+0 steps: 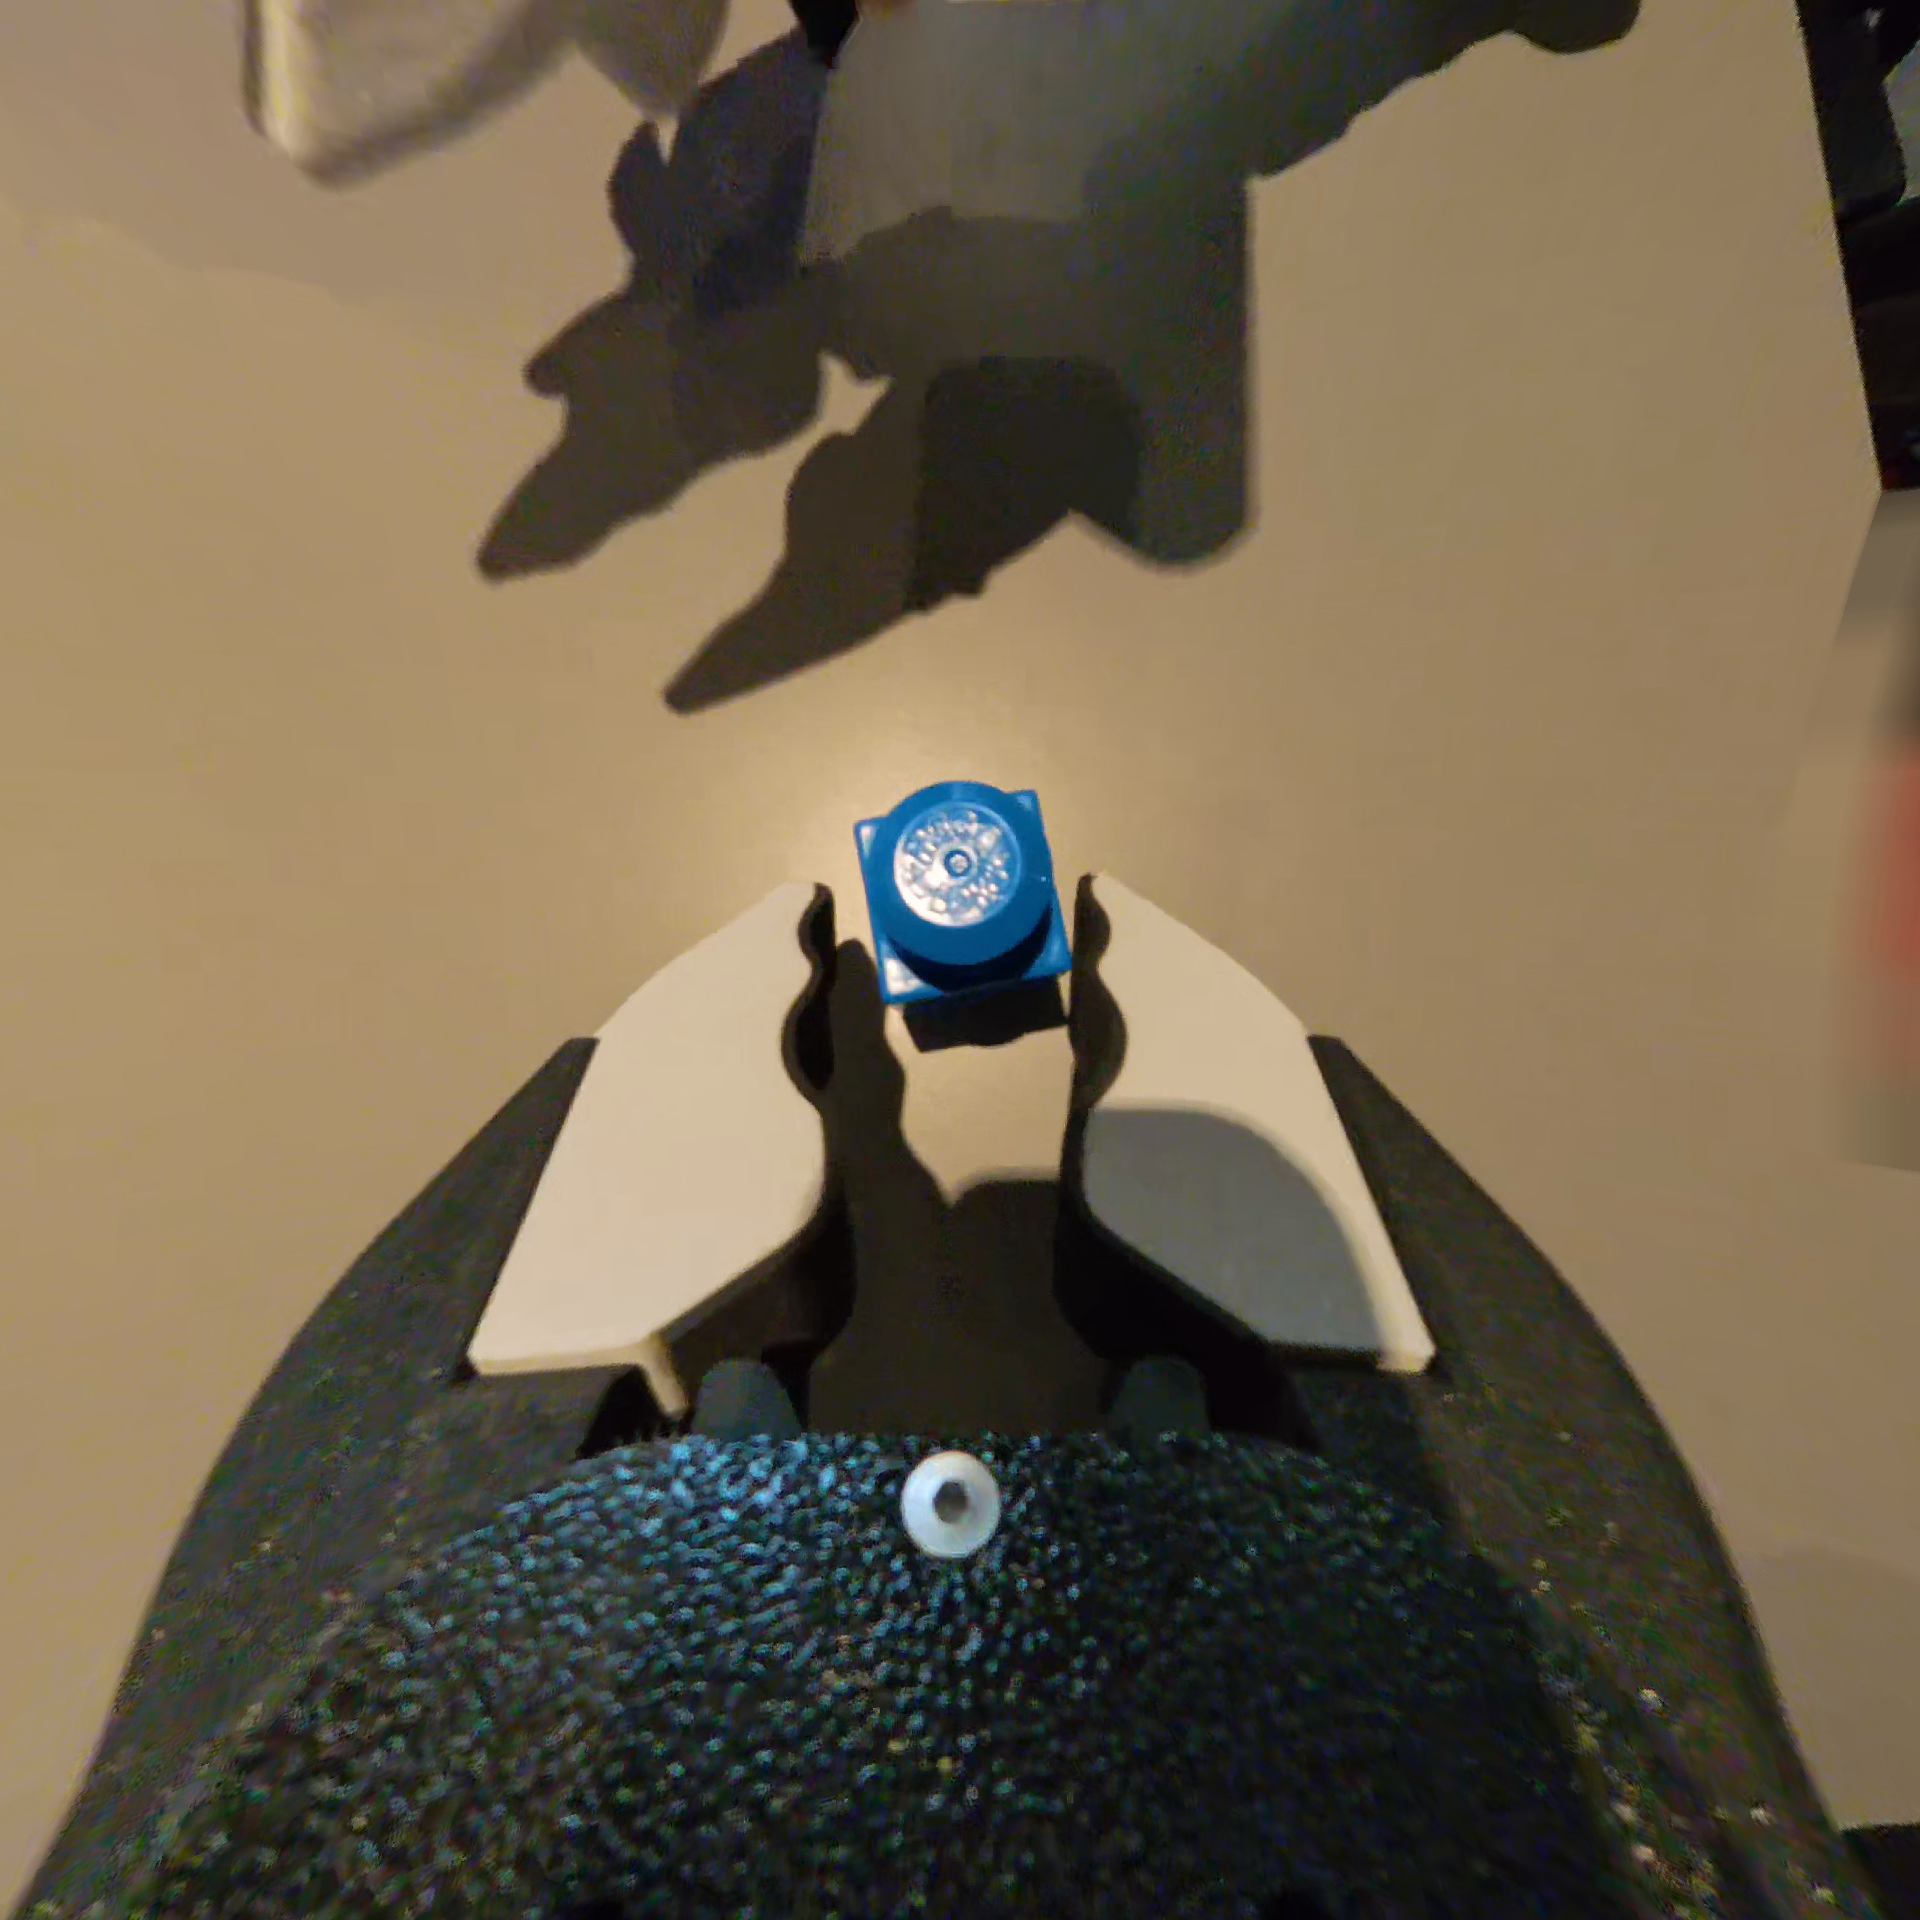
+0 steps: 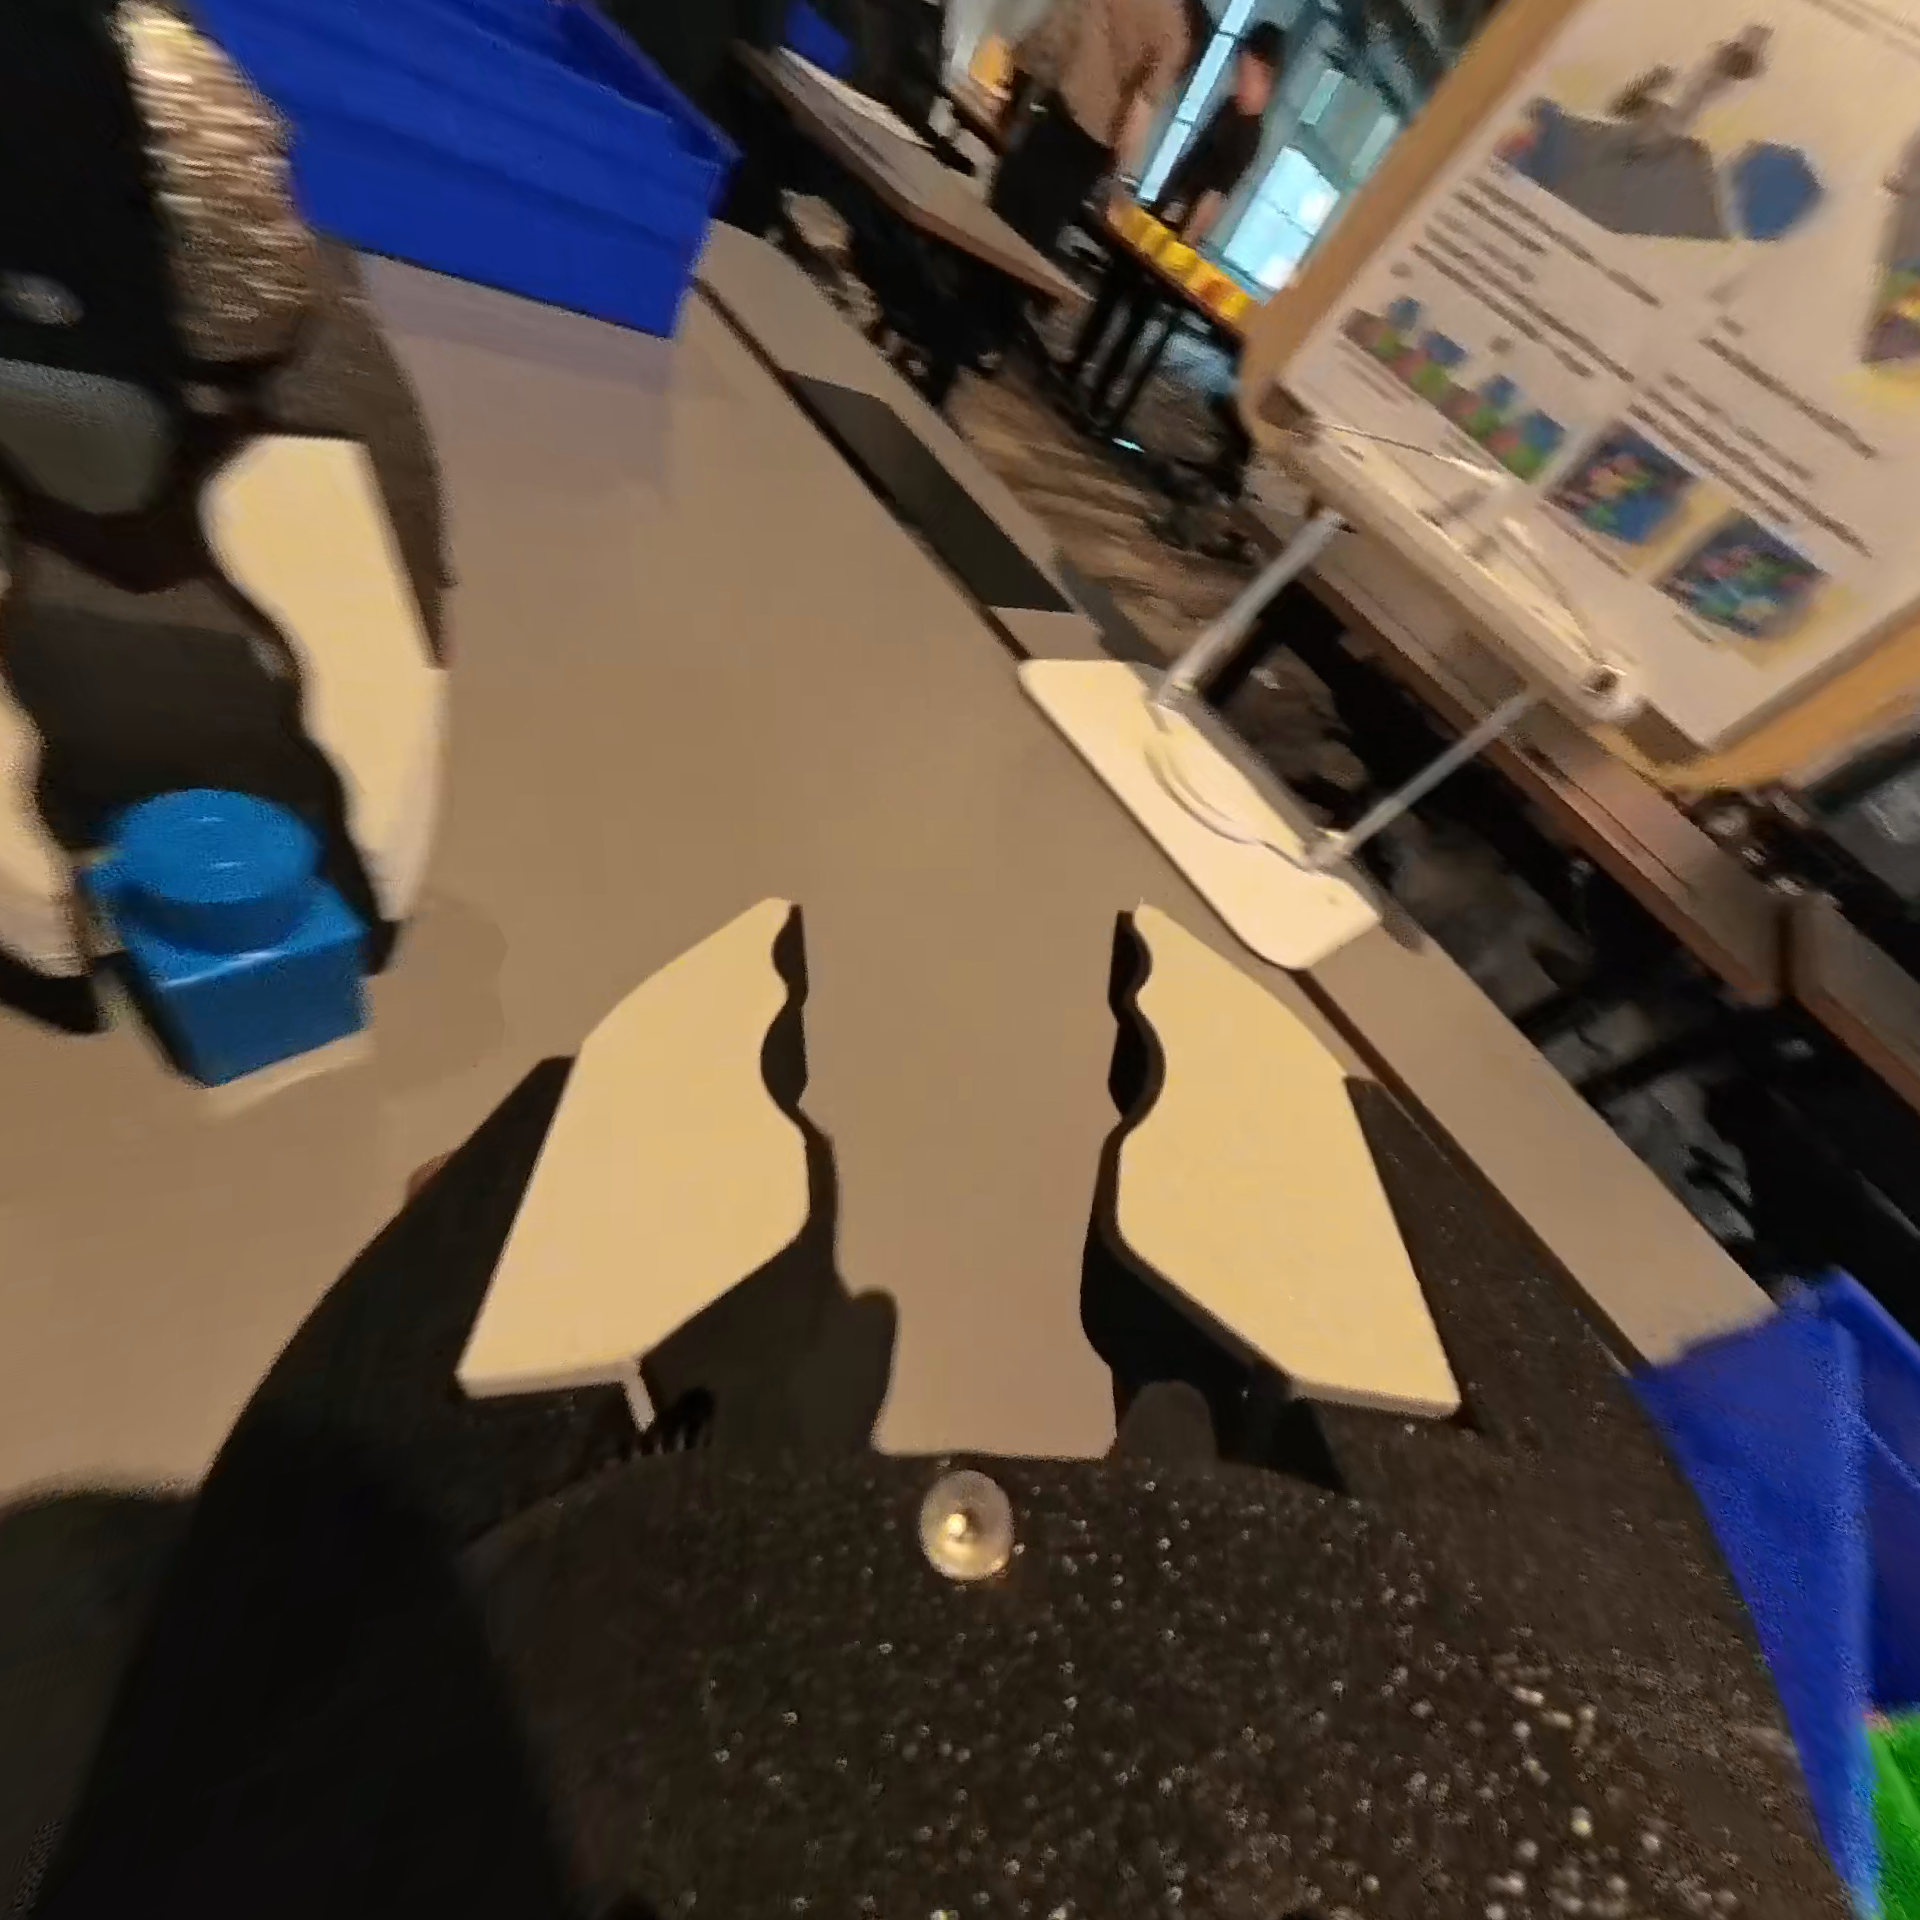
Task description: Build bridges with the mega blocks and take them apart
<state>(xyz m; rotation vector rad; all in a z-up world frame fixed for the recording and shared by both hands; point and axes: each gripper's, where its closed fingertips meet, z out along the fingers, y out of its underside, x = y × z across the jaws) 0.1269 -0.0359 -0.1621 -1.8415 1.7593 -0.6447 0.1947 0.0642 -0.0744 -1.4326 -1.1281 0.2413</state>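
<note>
Below, we see the left hand-held gripper (image 1: 954,894) spread apart astride a blue block (image 1: 961,909) standing on the worktop (image 1: 312,727), untouched. We find the right hand-held gripper (image 2: 958,925) likewise apart, empty.

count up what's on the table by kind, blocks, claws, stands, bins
Blue block: 1
Claws, left and right: 2, both open
White stand with instruction board: 1
Blue bins, far and near: 2
Total: 6
</note>
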